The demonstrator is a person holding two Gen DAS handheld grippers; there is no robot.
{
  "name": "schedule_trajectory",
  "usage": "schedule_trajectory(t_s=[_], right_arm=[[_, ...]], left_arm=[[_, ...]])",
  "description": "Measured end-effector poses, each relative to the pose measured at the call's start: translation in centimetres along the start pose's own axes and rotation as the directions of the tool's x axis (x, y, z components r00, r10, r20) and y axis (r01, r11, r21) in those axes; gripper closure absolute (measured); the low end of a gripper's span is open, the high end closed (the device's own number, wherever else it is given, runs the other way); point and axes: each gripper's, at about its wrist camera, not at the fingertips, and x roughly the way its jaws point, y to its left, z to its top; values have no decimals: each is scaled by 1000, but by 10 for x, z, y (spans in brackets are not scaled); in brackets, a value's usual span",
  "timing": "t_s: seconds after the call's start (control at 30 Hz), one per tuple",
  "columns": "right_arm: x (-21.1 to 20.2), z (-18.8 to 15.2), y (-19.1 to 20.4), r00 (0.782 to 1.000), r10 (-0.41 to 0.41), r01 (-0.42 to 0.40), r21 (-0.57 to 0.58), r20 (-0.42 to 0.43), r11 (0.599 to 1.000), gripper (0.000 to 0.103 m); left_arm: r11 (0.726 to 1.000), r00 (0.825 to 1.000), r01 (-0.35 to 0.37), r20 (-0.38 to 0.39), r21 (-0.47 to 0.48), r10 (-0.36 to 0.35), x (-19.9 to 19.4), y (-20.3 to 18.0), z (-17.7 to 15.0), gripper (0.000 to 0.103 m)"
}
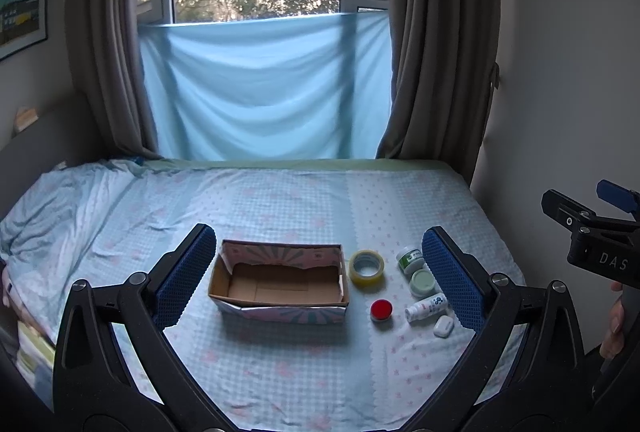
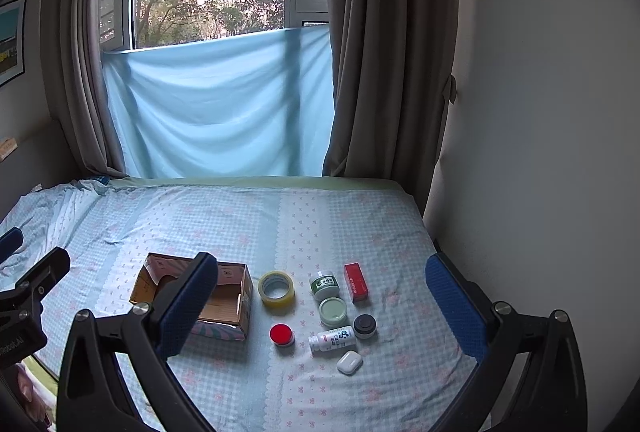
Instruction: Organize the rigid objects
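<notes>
Nothing packed yet, by the look of it: cardboard box (image 1: pixel 279 282) sitting empty on the bed (image 1: pixel 280 200), with tape roll (image 2: pixel 276 289), green-labelled jar (image 2: pixel 325 284), pale green lid (image 2: pixel 333 311), red box (image 2: pixel 356 282), red cap (image 2: pixel 281 334), black cap (image 2: pixel 365 325), white bottle (image 2: pixel 332 339) on its side and earbud case (image 2: pixel 349 362) all lying loose just right of it; whole job seemingly left to do. Left gripper (image 1: pixel 318 278) and right gripper (image 2: pixel 320 302) both hovering above the bed, jaws wide apart, holding nothing. From the left wrist view, red box and black cap hidden behind a blue pad; from the right wrist view, box interior partly blocked by a finger; labels too small to read.
</notes>
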Motion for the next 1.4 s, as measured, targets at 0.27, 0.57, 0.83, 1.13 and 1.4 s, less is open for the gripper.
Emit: schedule_trajectory(t_s=[0.27,0.57,0.83,1.13,1.4], right_arm=[[0,-1,0,1000,-5,5,9,1,1000,0],[3,1,-6,1000,-15,15,21,-11,1000,0],[24,6,-22,999,-5,5,11,-44,1000,0],[118,-8,-63,984,35,-33,12,-176,999,0],[227,-43,-97,948,24,-21,13,-319,1000,0]], left_arm=[[1000,1000,5,-6,4,-5,3,0,0,1],[1000,999,17,-28,-6,-17,12,-6,2,1],[999,995,9,-102,-45,-13,44,-18,-10,1],[997,964,-26,-265,-70,6,128,-55,-77,1],[989,917,-19,-397,-143,-40,221,-88,-156,1]])
